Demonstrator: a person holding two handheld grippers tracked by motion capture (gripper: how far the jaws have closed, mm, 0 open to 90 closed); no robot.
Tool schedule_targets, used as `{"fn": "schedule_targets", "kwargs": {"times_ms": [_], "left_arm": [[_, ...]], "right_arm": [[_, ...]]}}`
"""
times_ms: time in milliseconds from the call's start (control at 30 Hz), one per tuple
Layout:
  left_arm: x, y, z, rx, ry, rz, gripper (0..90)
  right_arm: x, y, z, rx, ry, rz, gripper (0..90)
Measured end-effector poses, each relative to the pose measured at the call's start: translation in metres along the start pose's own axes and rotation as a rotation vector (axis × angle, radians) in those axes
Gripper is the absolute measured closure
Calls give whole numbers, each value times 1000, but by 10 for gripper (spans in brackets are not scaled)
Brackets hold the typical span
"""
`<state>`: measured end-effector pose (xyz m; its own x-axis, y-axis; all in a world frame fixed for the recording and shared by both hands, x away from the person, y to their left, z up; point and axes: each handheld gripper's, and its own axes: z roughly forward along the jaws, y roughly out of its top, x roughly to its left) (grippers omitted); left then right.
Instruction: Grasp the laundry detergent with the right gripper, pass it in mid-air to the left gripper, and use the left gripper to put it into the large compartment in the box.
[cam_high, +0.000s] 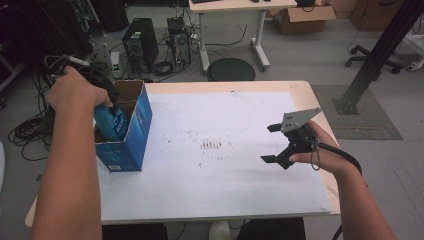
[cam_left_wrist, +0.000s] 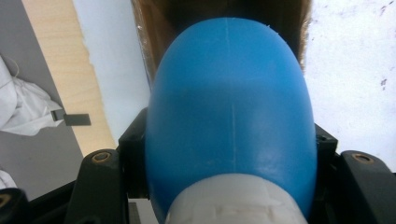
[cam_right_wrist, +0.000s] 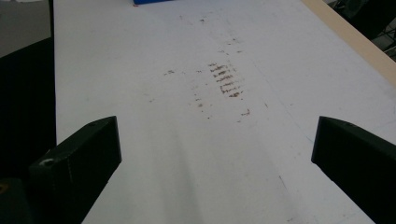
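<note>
So the counter (cam_high: 225, 195) has a big white sheet over it, with a patch of brownish scuff marks (cam_high: 211, 145) near the middle. An open blue cardboard box (cam_high: 131, 131) stands at the left edge of that sheet, flaps up, brown inside.

Next down in size is the blue bottle (cam_high: 112, 122). It sits partly down inside the box opening, with its upper part above the rim. The left gripper (cam_high: 107, 92) comes at it from above, and its fingers are clamped on the bottle. In the left gripper view you can see the rounded blue body (cam_left_wrist: 231, 107) and a white cap end (cam_left_wrist: 233, 203) wedged between the black fingers, pretty much right up against the camera.

The right gripper (cam_high: 272, 143) hangs over the right side of the sheet, well apart from the box. Its fingers are spread wide with nothing between them, just bare white surface and those scuffs in front.
</note>
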<state>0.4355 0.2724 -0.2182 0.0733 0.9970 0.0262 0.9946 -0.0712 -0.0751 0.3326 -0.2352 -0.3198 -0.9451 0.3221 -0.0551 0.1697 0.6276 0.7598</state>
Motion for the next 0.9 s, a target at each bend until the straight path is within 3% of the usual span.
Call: {"fn": "schedule_targets", "kwargs": {"times_ms": [900], "left_arm": [[-4,7,53,47,-18,12,382]], "right_arm": [[1,1,1,3,7,-5,16]]}}
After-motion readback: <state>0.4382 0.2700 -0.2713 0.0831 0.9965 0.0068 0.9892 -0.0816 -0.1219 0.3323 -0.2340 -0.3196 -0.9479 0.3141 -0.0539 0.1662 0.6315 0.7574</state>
